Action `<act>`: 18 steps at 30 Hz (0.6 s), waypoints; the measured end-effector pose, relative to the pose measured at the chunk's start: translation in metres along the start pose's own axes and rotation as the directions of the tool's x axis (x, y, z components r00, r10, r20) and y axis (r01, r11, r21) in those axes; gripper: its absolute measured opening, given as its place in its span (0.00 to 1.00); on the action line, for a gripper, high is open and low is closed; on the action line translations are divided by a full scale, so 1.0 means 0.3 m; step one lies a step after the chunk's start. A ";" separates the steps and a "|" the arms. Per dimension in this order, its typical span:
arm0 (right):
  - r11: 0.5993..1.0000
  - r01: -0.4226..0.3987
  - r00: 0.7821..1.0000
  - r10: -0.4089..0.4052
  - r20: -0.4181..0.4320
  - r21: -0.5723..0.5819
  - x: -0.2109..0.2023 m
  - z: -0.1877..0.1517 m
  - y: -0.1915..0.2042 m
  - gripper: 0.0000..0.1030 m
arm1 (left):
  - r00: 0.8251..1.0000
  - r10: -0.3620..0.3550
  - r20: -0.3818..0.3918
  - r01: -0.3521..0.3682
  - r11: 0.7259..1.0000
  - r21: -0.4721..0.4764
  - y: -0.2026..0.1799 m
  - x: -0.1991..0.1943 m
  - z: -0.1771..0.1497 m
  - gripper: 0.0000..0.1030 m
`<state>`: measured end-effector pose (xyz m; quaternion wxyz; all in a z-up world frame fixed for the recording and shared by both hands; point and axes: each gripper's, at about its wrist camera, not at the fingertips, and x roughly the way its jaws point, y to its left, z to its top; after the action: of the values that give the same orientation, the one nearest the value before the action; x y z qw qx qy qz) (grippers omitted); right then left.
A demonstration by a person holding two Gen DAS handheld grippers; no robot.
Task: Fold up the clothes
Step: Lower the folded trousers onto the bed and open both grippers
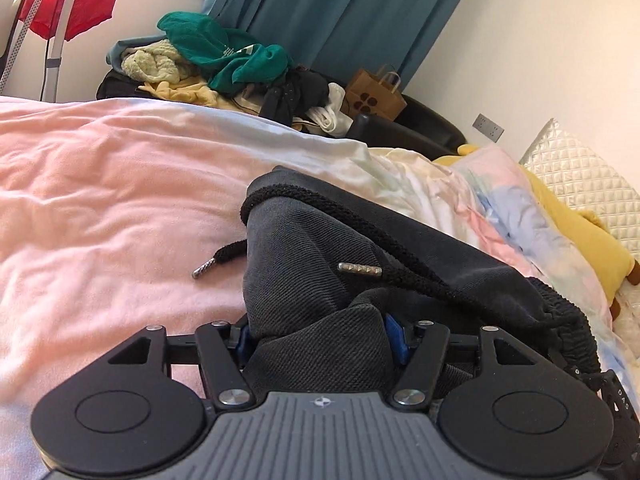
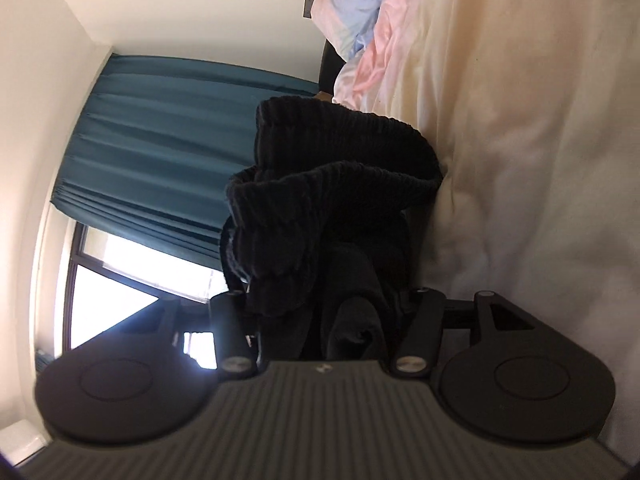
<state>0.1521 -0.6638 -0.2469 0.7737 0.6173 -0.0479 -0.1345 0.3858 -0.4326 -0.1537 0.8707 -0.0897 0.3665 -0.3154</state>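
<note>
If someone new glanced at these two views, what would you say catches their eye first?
Most likely the dark grey garment, bunched in the jaws of the left gripper over the pink bedcover, its black drawstring trailing across it. In the right wrist view, the right gripper holds black ribbed fabric. Behind the bed, a heap of unfolded clothes sits before the teal curtain.

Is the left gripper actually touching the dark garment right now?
Touching. The left wrist view shows the dark garment bunched between the left gripper's fingers, with cloth pressed against the blue pad.
</note>
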 end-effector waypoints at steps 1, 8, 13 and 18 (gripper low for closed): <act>1.000 0.014 1.000 -0.014 -0.003 -0.013 -0.002 -0.003 0.004 0.64 | 1.000 0.013 -0.010 -0.013 1.000 0.003 -0.003 -0.019 -0.001 0.67; 0.989 0.144 0.990 -0.144 0.002 -0.042 -0.098 -0.031 0.067 0.79 | 0.996 0.092 -0.020 -0.091 0.995 0.051 -0.058 -0.254 0.015 0.88; 0.953 0.275 0.960 -0.264 0.096 -0.125 -0.247 -0.046 0.184 0.84 | 0.995 0.092 0.045 -0.096 0.992 0.079 -0.116 -0.491 0.023 0.95; 0.906 0.279 0.959 -0.243 0.148 -0.317 -0.424 -0.070 0.340 0.84 | 0.993 0.068 0.097 -0.079 0.990 0.119 -0.191 -0.718 0.011 0.99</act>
<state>0.0503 -0.5893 -0.1414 0.8387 0.4695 0.0181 -0.2753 0.2457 -0.3455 -0.0039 0.9017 -0.0368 0.3088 -0.3004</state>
